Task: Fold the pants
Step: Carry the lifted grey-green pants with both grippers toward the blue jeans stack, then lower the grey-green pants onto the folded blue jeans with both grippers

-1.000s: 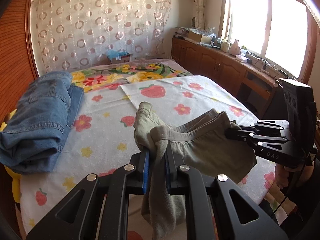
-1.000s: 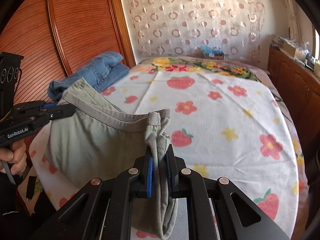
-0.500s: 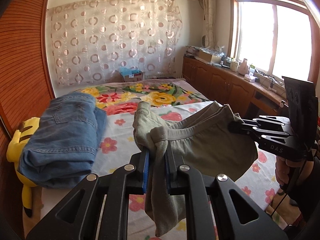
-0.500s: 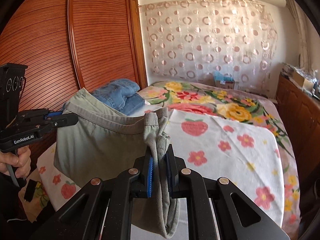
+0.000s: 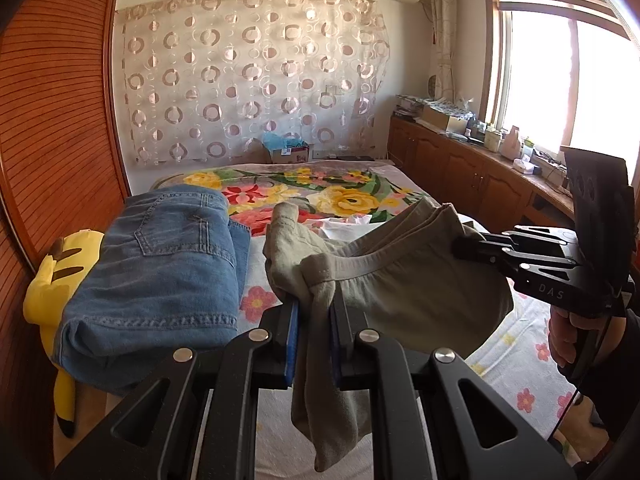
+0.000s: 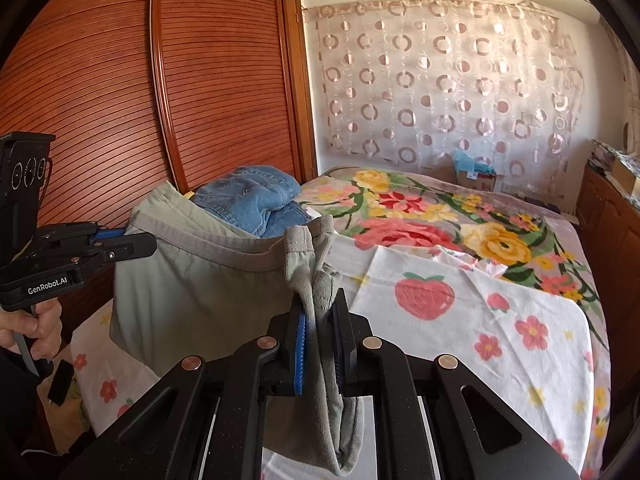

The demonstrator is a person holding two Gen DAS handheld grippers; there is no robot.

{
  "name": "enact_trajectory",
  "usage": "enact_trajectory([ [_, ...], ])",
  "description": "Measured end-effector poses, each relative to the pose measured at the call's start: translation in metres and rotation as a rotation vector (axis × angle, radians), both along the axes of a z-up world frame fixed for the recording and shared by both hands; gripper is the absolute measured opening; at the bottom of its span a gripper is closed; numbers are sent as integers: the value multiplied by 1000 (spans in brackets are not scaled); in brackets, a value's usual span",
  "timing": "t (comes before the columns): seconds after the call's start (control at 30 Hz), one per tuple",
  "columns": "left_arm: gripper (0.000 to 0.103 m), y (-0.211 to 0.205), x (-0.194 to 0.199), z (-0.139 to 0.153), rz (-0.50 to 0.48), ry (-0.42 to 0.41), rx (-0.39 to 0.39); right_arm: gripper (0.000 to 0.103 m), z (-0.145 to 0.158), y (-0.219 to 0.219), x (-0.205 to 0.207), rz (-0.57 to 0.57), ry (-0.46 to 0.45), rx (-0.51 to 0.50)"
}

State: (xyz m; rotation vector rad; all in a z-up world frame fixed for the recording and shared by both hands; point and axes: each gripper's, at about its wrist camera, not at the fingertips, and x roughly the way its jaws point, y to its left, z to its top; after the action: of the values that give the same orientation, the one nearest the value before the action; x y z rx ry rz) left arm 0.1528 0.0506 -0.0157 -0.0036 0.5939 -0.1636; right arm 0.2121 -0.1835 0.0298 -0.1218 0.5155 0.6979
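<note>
Grey-green pants (image 5: 412, 292) hang in the air above the bed, held by the waistband at both ends. My left gripper (image 5: 314, 312) is shut on one bunched end of the waistband. My right gripper (image 6: 320, 316) is shut on the other end; it also shows in the left wrist view (image 5: 460, 242). The pants (image 6: 200, 292) sag between the two grippers, and cloth drapes down below each jaw. The left gripper shows in the right wrist view (image 6: 140, 242), clamped on the waistband.
Folded blue jeans (image 5: 160, 264) lie on the bed's left side, by a yellow plush toy (image 5: 48, 280). A white sheet with strawberries and flowers (image 6: 480, 320) covers the near bed. A wooden wardrobe (image 6: 160, 100) stands left, cabinets (image 5: 460, 176) right.
Both grippers have risen and tilted up with the pants; the views now show more wall and curtain and less of the bed. Both grips are unchanged.
</note>
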Motion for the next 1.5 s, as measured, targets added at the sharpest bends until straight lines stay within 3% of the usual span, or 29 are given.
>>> enact_trajectory([
  [0.33,14,23,25,28,55,-54,3,11,20,16,56,54,-36,11],
  [0.73,14,75,21,50,234,-113,21,11,28,69,125,205,-131,61],
  [1.2,14,120,29,12,375,-58,-24,11,6,135,198,344,-150,3],
  [1.5,14,139,24,-6,434,-32,-64,11,0,176,216,441,-132,-55],
])
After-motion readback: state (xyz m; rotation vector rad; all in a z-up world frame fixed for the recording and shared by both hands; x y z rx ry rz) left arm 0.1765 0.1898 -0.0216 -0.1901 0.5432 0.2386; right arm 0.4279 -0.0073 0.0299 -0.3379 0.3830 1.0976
